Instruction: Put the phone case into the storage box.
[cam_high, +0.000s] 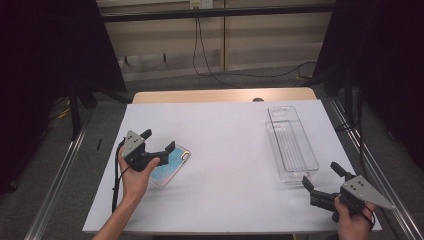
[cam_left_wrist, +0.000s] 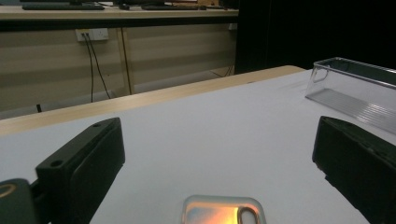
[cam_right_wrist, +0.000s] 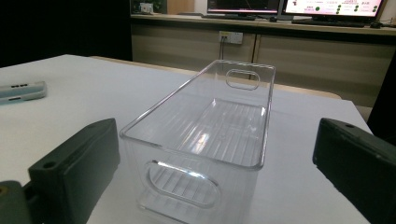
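Note:
A phone (cam_high: 172, 165) in a pale, iridescent case lies flat on the white table sheet (cam_high: 225, 150) at the left. My left gripper (cam_high: 159, 140) hovers over the phone's near-left end, its jaws spread wide and touching nothing. In the left gripper view the phone's top edge (cam_left_wrist: 223, 212) shows low between the two black jaws. A clear plastic bin (cam_high: 291, 142) stands empty at the right, lengthwise away from me. My right gripper (cam_high: 321, 174) is open just short of the bin's near end, and the bin (cam_right_wrist: 210, 121) sits between its jaws, apart from them.
The table's wooden far edge (cam_high: 225, 95) shows beyond the sheet. Metal rails (cam_high: 60, 170) run along both sides of the table. Cables hang from a wall socket (cam_high: 200, 4) behind. The phone (cam_right_wrist: 21, 91) is also seen far left in the right gripper view.

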